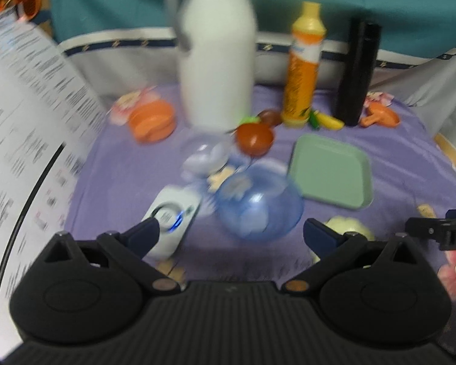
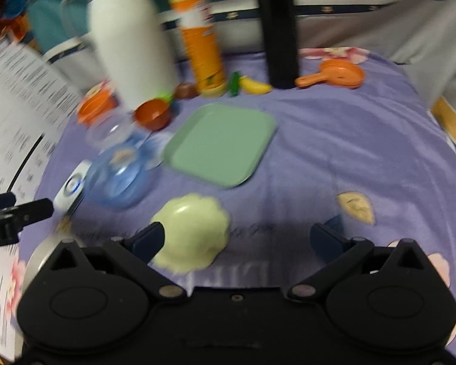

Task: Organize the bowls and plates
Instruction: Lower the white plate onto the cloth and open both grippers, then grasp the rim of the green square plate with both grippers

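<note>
Plainly, from the left wrist view, the left gripper (image 1: 229, 231) has its jaws spread wide with nothing between the pads, and the blue bowl (image 1: 260, 202) lies straight ahead of that gap, tipped so its mouth faces partly toward the camera. Taking the green plate (image 1: 331, 172) as the landmark, the blue bowl sits just beside its near-left corner, a clear bowl (image 1: 205, 153) lies farther left of it, and a small red-brown bowl (image 1: 254, 138) stands beyond its far-left corner. A pale yellow bowl (image 1: 348, 226) peeps out behind the right-hand finger, nearer than the plate.

From the right wrist view, the right gripper (image 2: 237, 240) is likewise open and empty. The pale yellow bowl (image 2: 194, 231), seemingly upside down, lies nearer than the green plate (image 2: 222, 144) and overlaps the left-hand finger, so it sits left of the gap's centre. The blue bowl (image 2: 121, 176) lies just left of the plate.

I judge each hand is nearest its own bowl: left for blue, right for yellow, with the right needing a leftward shift. Blur hides fine contact.
</note>
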`<state>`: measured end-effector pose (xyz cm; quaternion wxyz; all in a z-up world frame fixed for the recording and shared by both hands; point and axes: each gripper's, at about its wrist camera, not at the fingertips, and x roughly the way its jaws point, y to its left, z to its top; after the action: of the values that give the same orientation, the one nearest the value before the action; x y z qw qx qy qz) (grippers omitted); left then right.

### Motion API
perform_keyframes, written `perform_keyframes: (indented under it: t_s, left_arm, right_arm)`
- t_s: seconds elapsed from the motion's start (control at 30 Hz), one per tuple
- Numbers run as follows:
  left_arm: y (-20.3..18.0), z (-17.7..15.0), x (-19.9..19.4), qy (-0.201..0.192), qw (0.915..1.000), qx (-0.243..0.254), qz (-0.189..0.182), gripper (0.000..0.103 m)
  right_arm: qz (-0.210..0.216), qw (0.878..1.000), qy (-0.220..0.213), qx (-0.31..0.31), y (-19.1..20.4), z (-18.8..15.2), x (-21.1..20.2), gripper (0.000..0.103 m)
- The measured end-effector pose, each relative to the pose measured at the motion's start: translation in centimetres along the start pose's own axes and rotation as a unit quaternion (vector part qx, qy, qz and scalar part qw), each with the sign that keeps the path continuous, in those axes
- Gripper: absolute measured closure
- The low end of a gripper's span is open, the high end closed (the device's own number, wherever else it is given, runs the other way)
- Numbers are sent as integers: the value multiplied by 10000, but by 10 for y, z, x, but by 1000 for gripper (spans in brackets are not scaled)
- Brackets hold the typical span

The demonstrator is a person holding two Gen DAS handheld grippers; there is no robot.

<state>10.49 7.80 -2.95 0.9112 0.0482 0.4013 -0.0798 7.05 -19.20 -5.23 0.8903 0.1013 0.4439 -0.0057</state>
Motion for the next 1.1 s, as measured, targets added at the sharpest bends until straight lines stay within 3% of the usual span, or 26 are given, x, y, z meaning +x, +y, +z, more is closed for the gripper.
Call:
perform_keyframes:
  t_s: [0.27, 0.57, 0.8, 0.87, 0.93, 1.03, 1.1]
  left_arm:
    - [-40, 45, 43, -10, 9995, 267, -187, 0]
    - [-64, 64, 91, 178, 9978, 563, -295, 2]
    - [-76, 73, 118, 318, 9966, 655, -376, 13]
    - [-80, 74, 123, 355, 9963, 687, -387, 15]
    - [-85, 75, 130, 429, 9956, 728, -407, 24]
    - [-94, 76, 140, 570, 9942, 771, -477, 38]
    - [-101, 75, 146, 632, 9934, 802, -516, 41]
  right_arm:
    - [-87, 9982, 5, 594, -38, 37, 39, 23]
    - [180, 9962, 264, 804, -38, 53, 96, 51]
    - [310, 9962, 411, 704, -30, 59, 123, 73]
    - [306, 9967, 418, 630, -29, 58, 126, 86]
    - [300, 9976, 379, 505, -29, 58, 125, 92]
    - [114, 9987, 293, 398, -34, 61, 121, 95]
    - [41, 9985, 278, 476, -46, 63, 120, 95]
